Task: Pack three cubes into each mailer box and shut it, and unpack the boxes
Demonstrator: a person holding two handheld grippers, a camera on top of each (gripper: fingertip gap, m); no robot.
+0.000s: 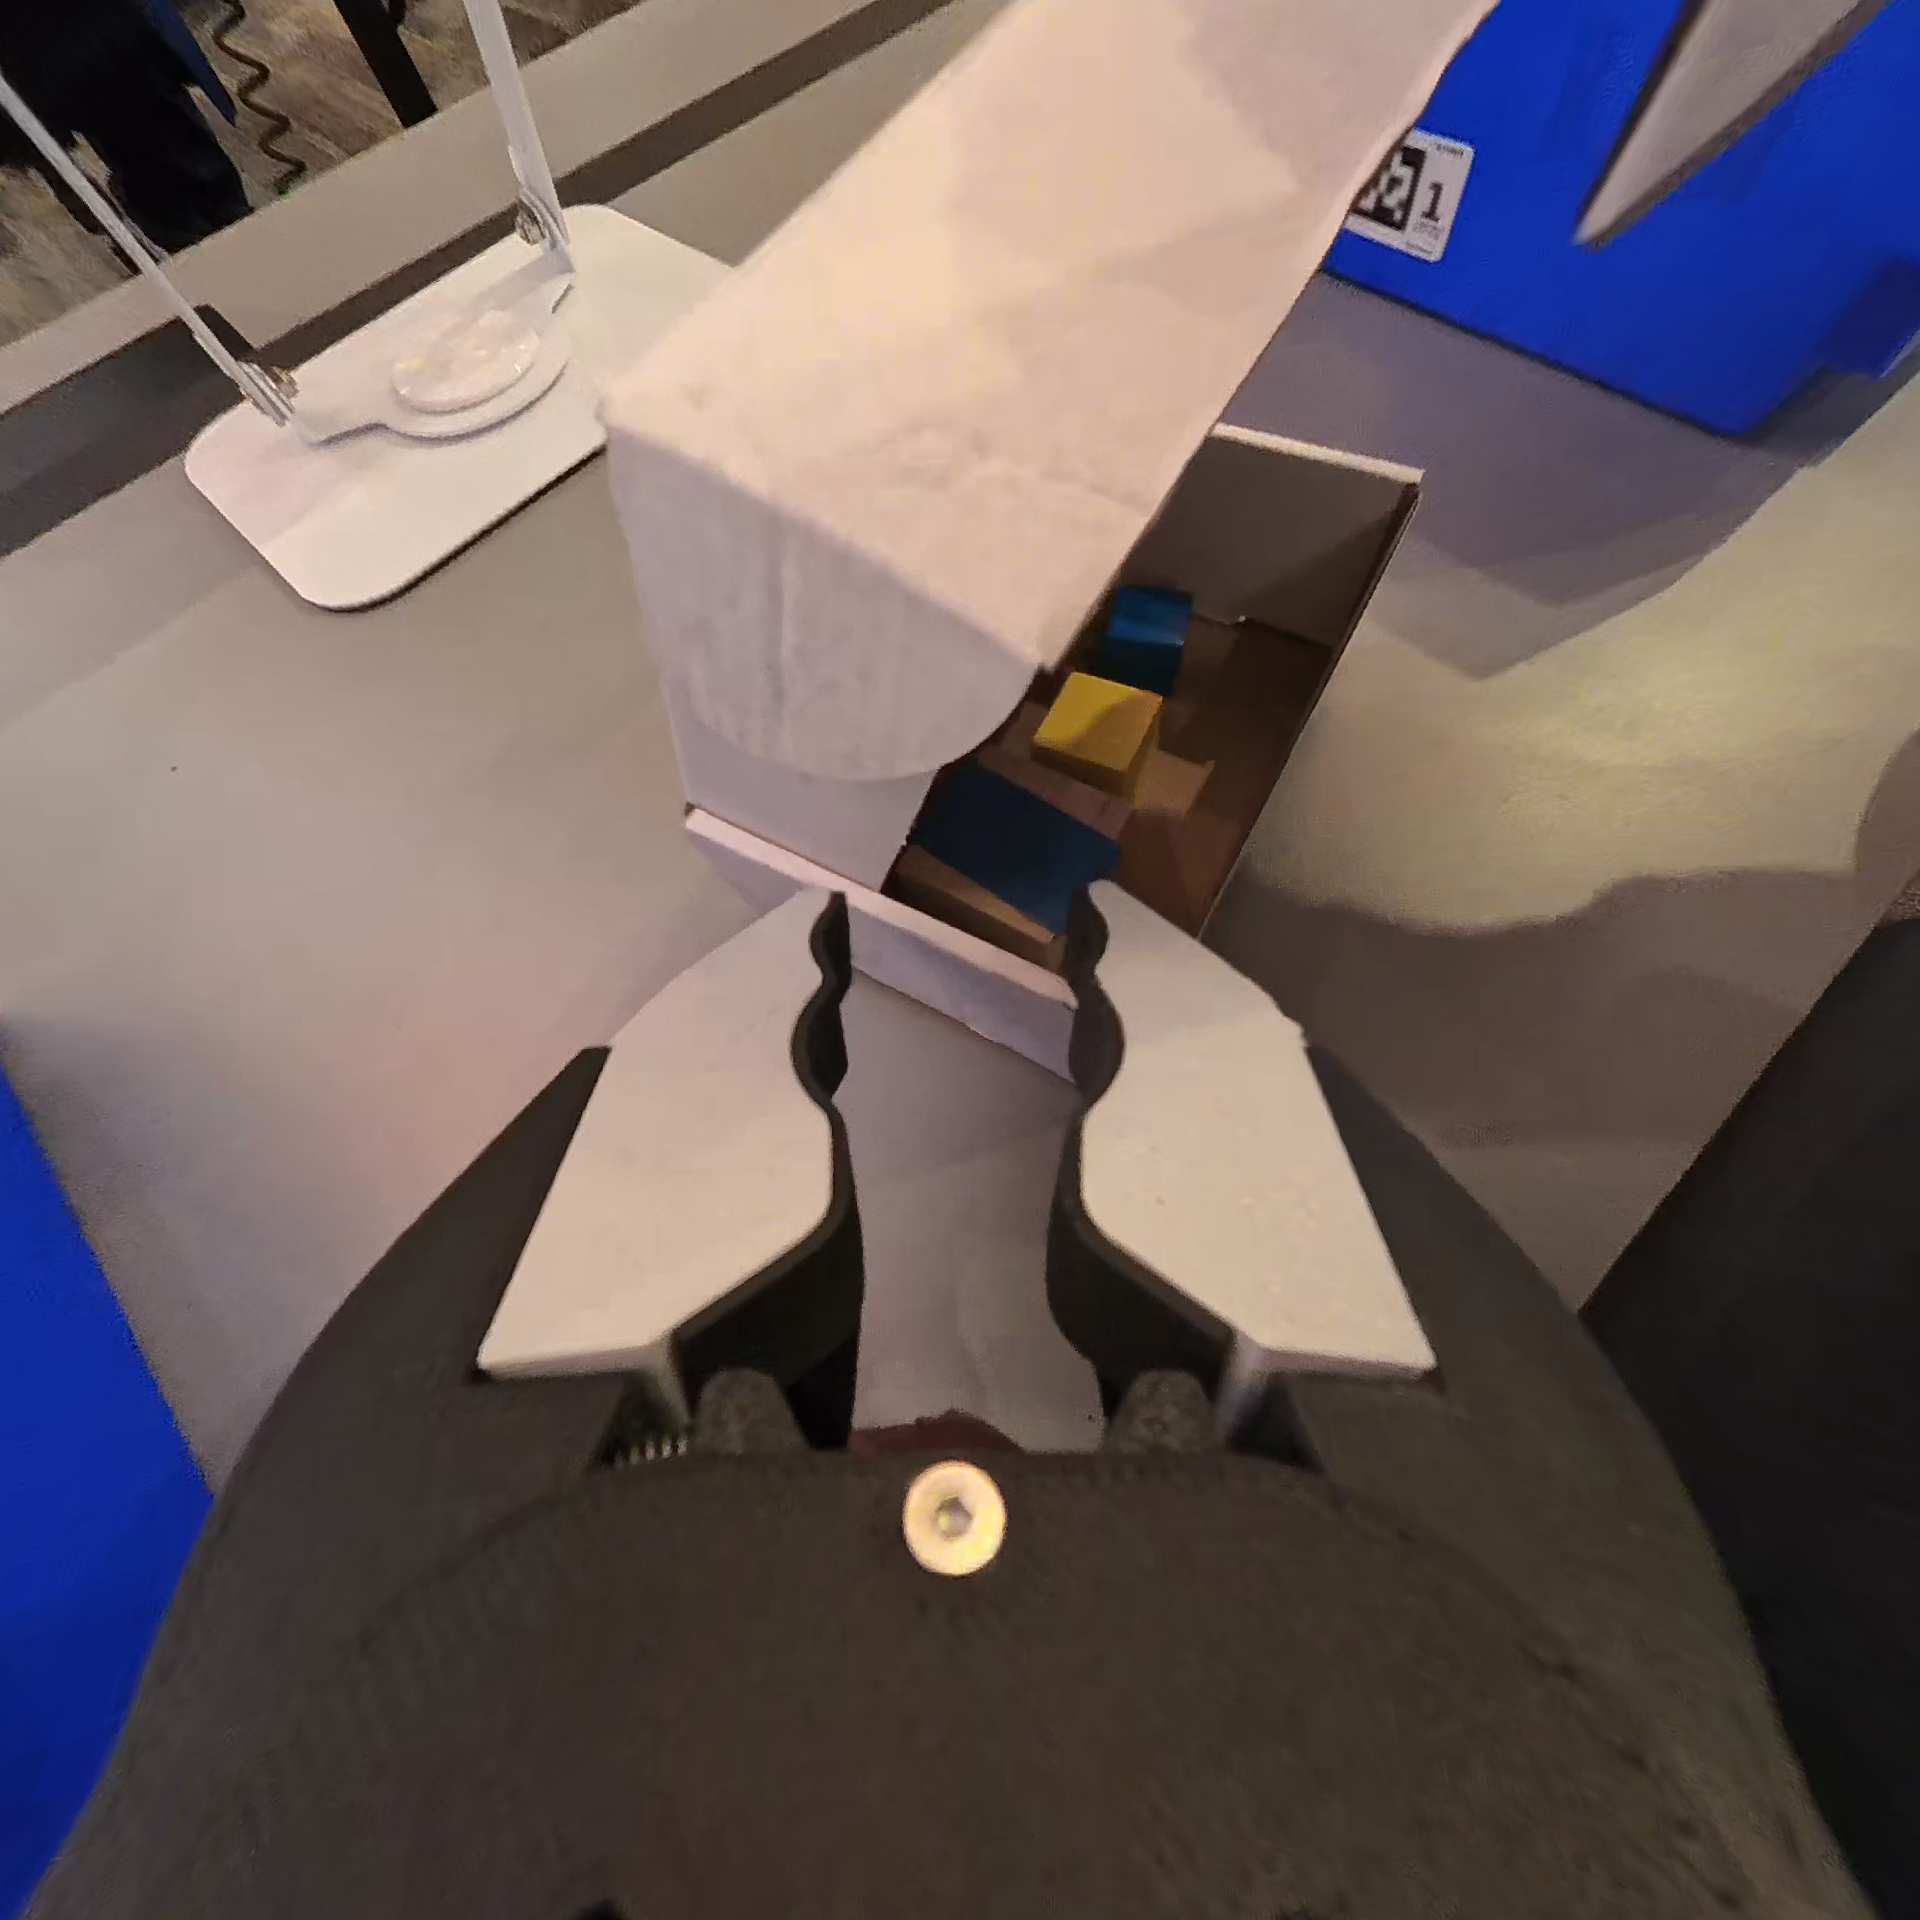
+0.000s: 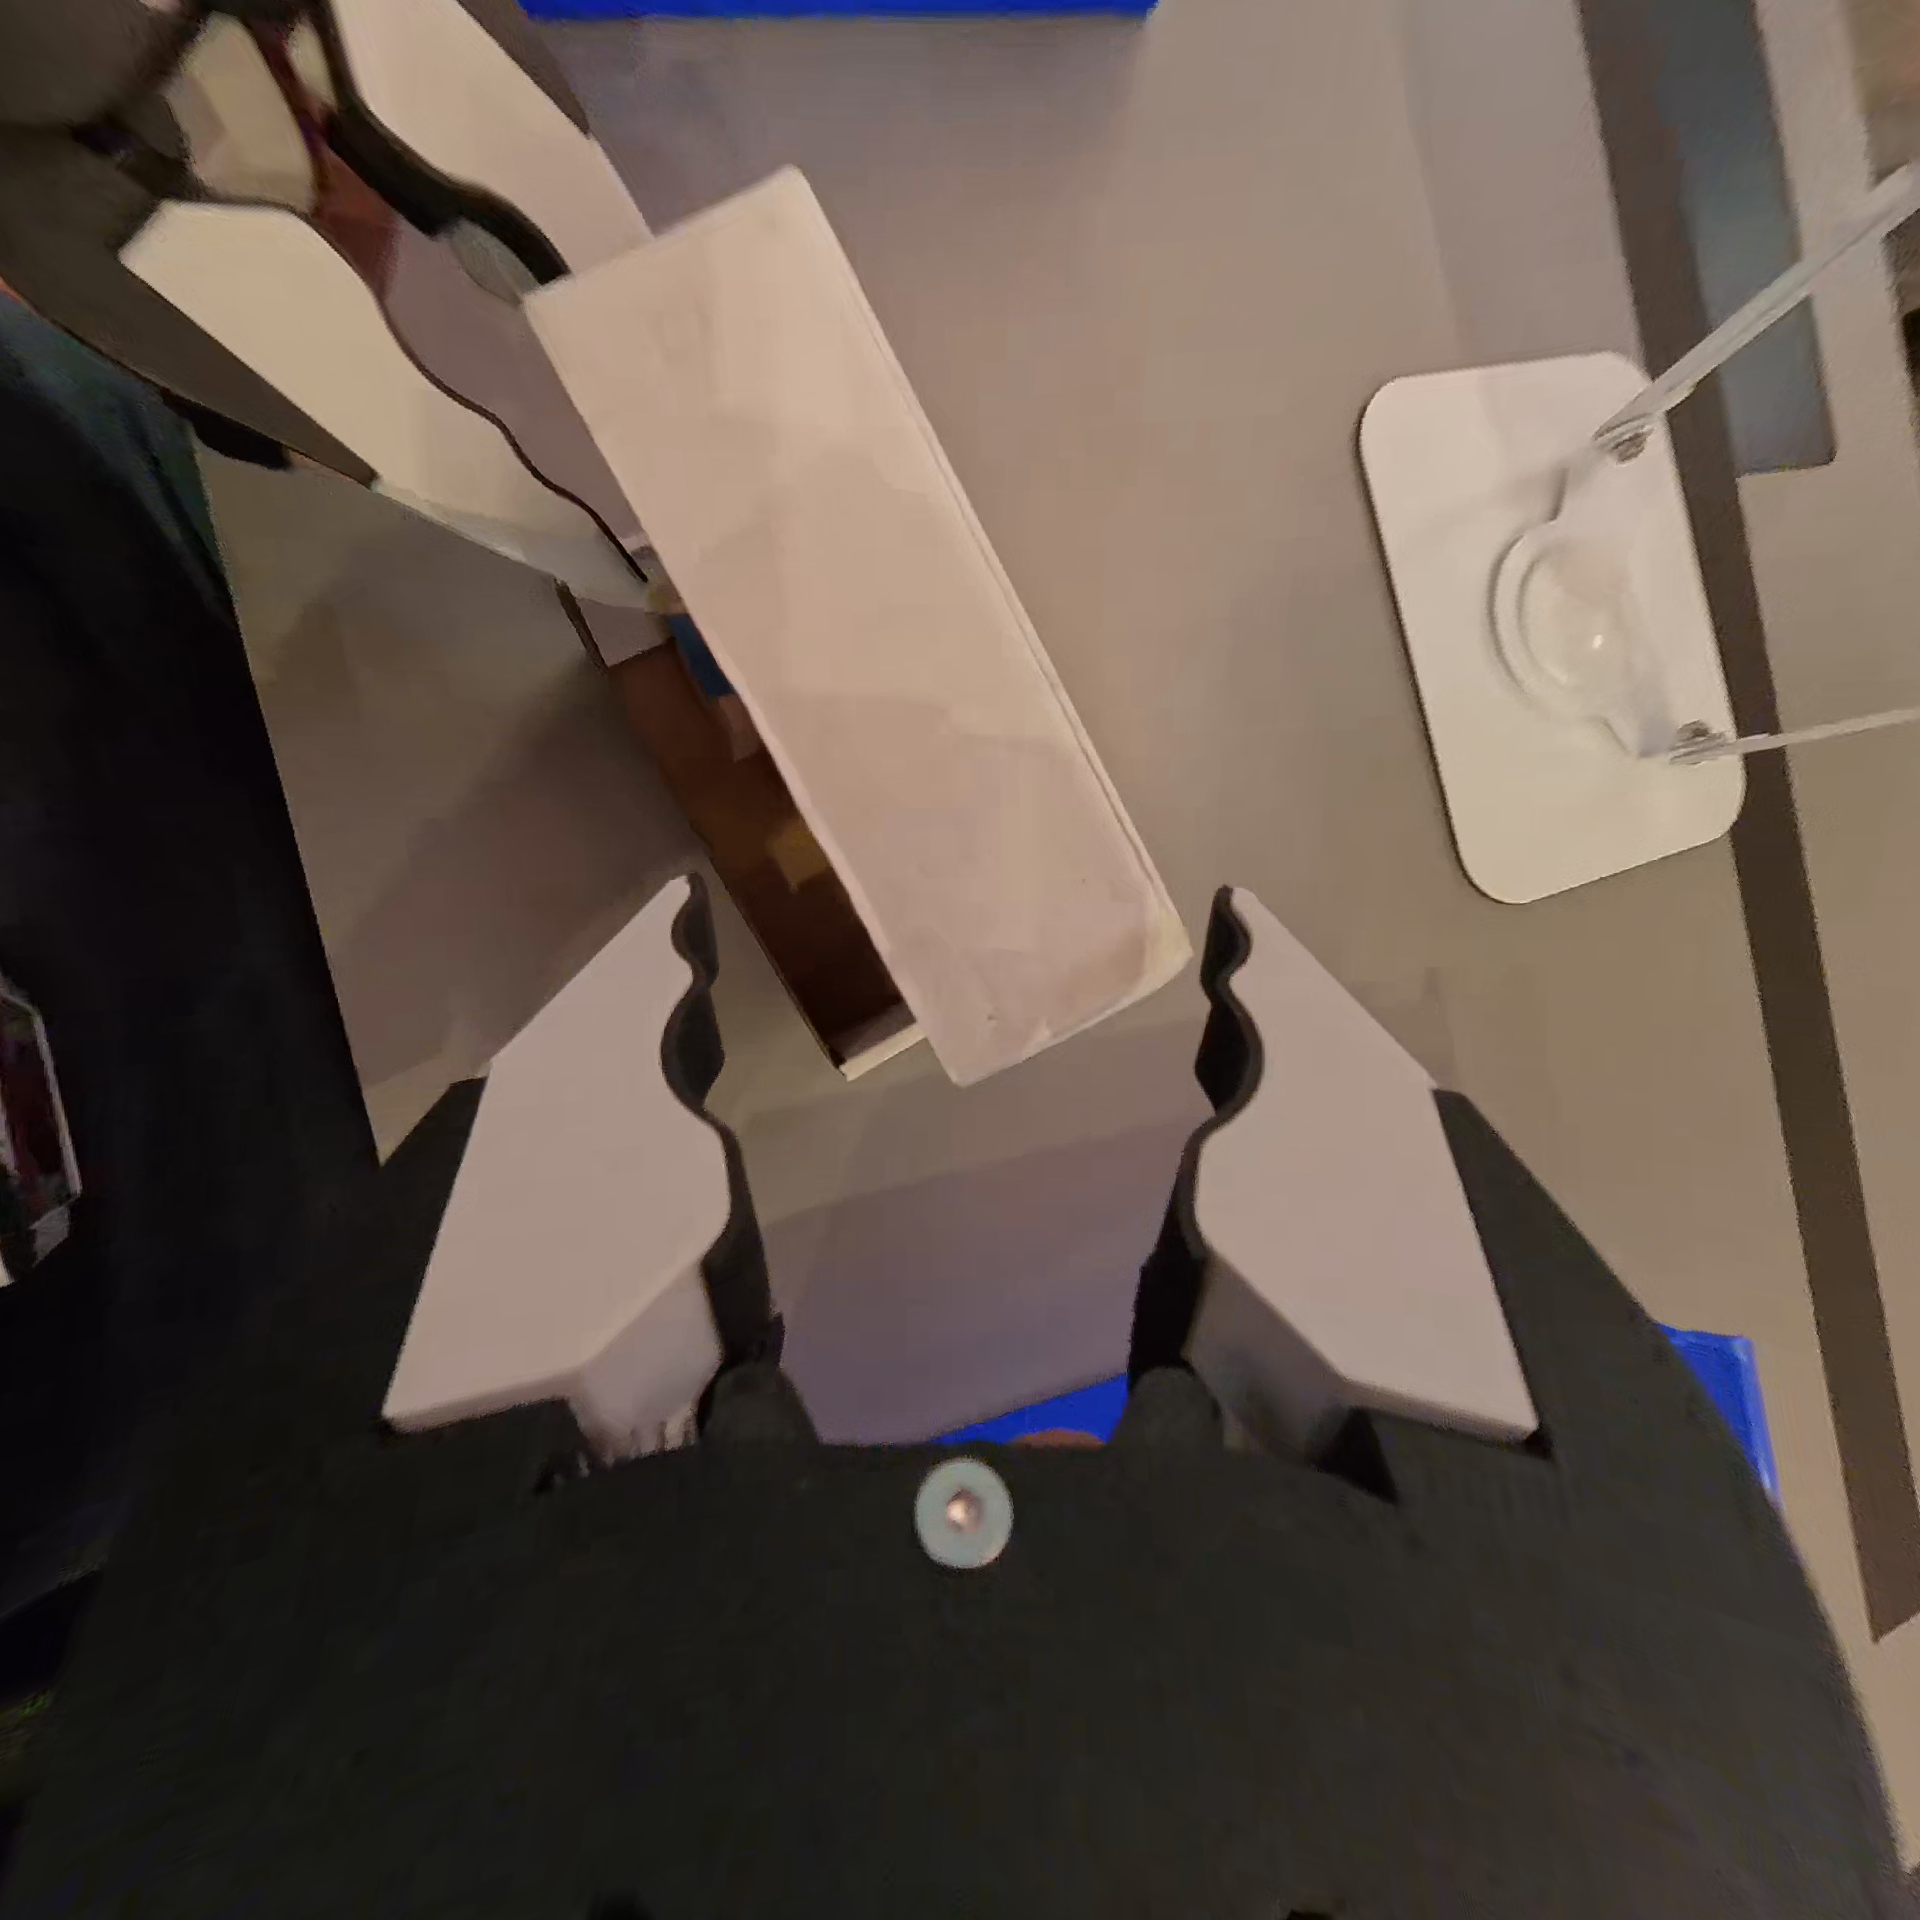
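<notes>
A white mailer box [image 1: 966, 977] is sitting on the grey table [image 1: 364, 831], its lid [image 1: 935, 395] partly raised and tilting over the opening. Inside are lying a blue cube [image 1: 1013, 842] nearest the front wall, a yellow cube [image 1: 1096, 727] behind it and a second blue cube [image 1: 1143, 623] farther back.

The left gripper [image 1: 961, 935] is reaching to the box's short front wall, its fingers [image 1: 727, 1039] parted and released, one on each side of that wall, gripping nothing. From the right wrist view, one left fingertip appears to be touching the box's end under the lid.

The right gripper [image 2: 961, 904] is hovering at the box's other short end, its fingers [image 2: 582, 1143] spread wide and empty, the lid's corner lying between the tips without touching them.

A white stand base [image 2: 1558, 623] is resting well apart on the table, and a blue bin [image 1: 1662, 208] is standing beyond the box.
</notes>
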